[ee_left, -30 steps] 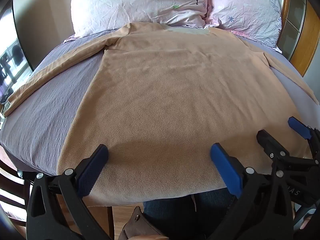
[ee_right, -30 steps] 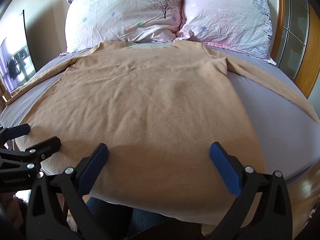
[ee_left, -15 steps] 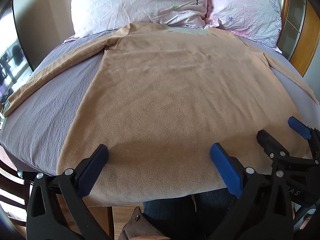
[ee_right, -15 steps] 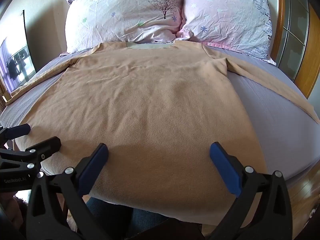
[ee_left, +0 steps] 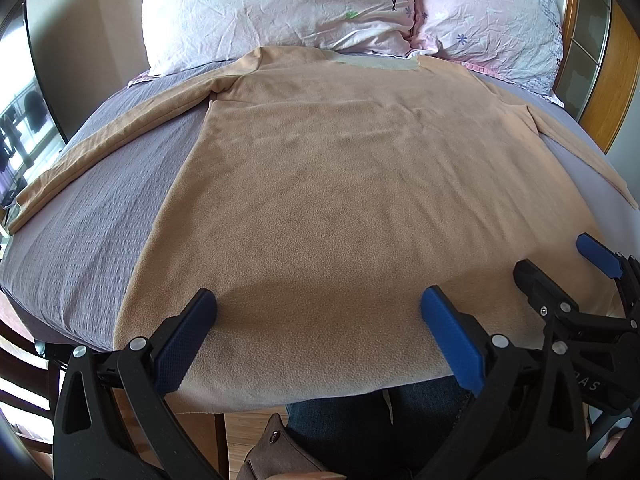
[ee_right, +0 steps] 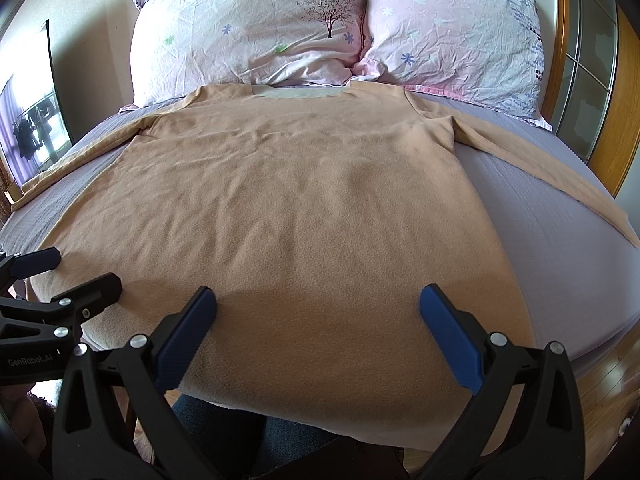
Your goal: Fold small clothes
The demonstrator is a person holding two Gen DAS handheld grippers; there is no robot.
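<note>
**Shirt flat, no fold yet**

Tan shirt (ee_left: pixel 360 208) lies spread on bed (ee_left: pixel 80 240), sleeves out, collar by pillows (ee_right: pixel 248 28). Left gripper (ee_left: pixel 316 336) & right gripper (ee_right: pixel 316 336) both wide open at hem, holding nothing. All folds left, imo. Left gripper reads "GenRobot.AI".

Daylit bed (ee_right: pixel 560 240), two floral pillows (ee_right: pixel 256 28), wooden headboard (ee_right: pixel 628 100).

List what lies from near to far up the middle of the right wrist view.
Open right gripper with blue-padded fingers → flat tan long-sleeved fleece shirt → its pale neckband → white and pink floral pillows against the headboard end.
</note>
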